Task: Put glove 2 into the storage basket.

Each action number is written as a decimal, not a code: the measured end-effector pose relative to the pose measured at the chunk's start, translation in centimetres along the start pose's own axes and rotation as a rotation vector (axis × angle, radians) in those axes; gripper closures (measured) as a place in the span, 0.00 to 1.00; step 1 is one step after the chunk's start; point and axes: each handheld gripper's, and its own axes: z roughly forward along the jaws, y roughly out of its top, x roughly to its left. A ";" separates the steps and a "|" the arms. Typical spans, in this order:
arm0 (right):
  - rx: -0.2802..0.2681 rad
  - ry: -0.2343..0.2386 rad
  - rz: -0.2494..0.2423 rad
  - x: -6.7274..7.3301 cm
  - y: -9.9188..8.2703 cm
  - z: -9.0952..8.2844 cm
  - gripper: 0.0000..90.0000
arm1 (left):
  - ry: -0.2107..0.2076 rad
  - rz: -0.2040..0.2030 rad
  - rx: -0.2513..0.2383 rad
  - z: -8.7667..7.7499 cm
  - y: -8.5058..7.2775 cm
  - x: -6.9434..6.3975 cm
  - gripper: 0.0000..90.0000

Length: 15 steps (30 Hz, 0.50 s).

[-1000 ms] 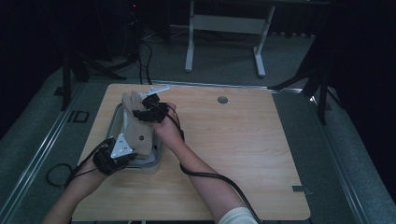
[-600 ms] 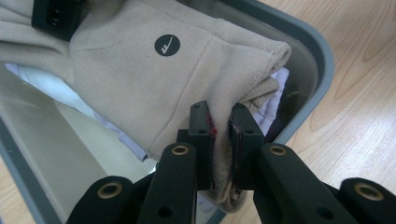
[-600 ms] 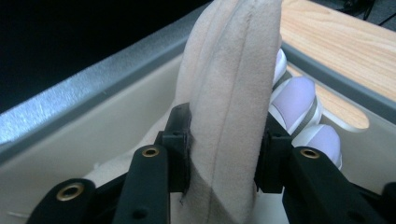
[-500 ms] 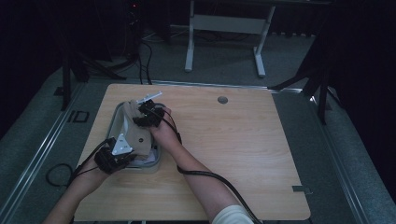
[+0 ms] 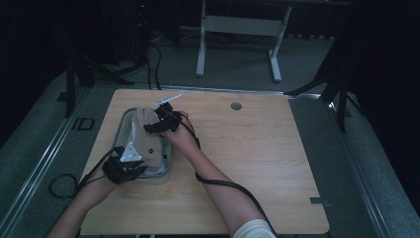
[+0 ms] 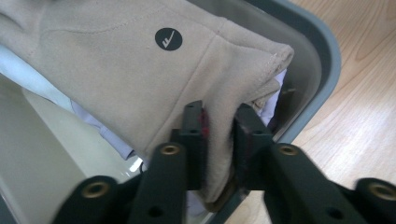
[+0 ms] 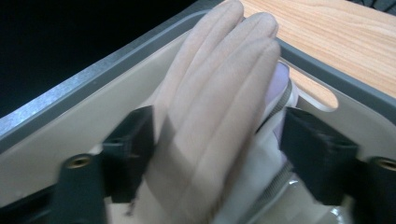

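Beige glove (image 6: 140, 60) lies in a grey tray (image 5: 125, 124) at the counter's (image 5: 257, 163) near-left.

The left hand-held gripper (image 6: 219, 126) pinches the glove's cuff hem at the tray's near end, its jaws having just eased slightly. At the far end the right hand-held gripper (image 7: 215, 140) has just spread wide, straddling the glove's fingers (image 7: 233, 60) without pressing them; white fabric (image 6: 28, 77) lies underneath.
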 end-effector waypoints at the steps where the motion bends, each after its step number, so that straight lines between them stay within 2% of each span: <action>1: 0.008 0.014 -0.010 -0.1 -0.1 -0.3 0.19 | 0.012 -0.009 -0.007 -0.2 0.0 0.0 0.75; 2: 0.008 0.014 -0.010 -0.1 -0.1 -0.3 0.19 | 0.012 -0.009 -0.007 -0.2 0.0 0.0 0.65; 3: -0.015 0.007 -0.004 -0.4 -0.2 -1.0 0.19 | 0.017 -0.036 -0.024 -0.8 0.1 0.3 0.57; 4: -0.015 0.004 -0.014 -0.5 -0.3 -1.4 0.18 | 0.017 -0.050 -0.048 -1.1 0.0 0.4 0.51; 5: -0.023 0.003 -0.020 -0.6 -0.4 -1.8 0.18 | 0.017 -0.050 -0.048 -1.1 0.0 0.4 0.46; 6: -0.029 0.003 -0.017 -0.7 -0.5 -2.2 0.18 | 0.009 -0.077 -0.077 -1.7 0.0 0.6 0.41; 8: -0.033 -0.003 -0.030 -0.8 -0.6 -2.6 0.18 | -0.006 -0.086 -0.093 -2.0 0.0 0.6 0.25; 9: -0.032 -0.009 -0.042 -0.8 -0.7 -2.9 0.18 | -0.009 -0.104 -0.111 -2.3 0.1 0.6 0.25; 10: -0.038 -0.003 -0.052 -0.7 -0.9 -3.7 0.18 | -0.006 -0.114 -0.130 -2.5 0.2 0.5 0.19; 11: -0.038 -0.003 -0.052 -0.7 -0.9 -3.7 0.18 | -0.009 -0.118 -0.137 -2.6 0.3 0.5 0.19; 12: -0.044 0.004 -0.061 -0.5 -1.2 -4.3 0.18 | -0.017 -0.137 -0.169 -2.7 0.6 0.2 0.16; 13: -0.044 0.004 -0.061 -0.5 -1.2 -4.3 0.18 | -0.017 -0.137 -0.169 -2.7 0.6 0.2 0.16; 14: -0.052 0.009 -0.075 -0.3 -1.5 -4.9 0.18 | -0.025 -0.165 -0.201 -2.6 0.9 -0.2 0.13; 15: -0.052 0.009 -0.075 -0.3 -1.5 -4.9 0.18 | -0.025 -0.165 -0.201 -2.6 0.9 -0.2 0.10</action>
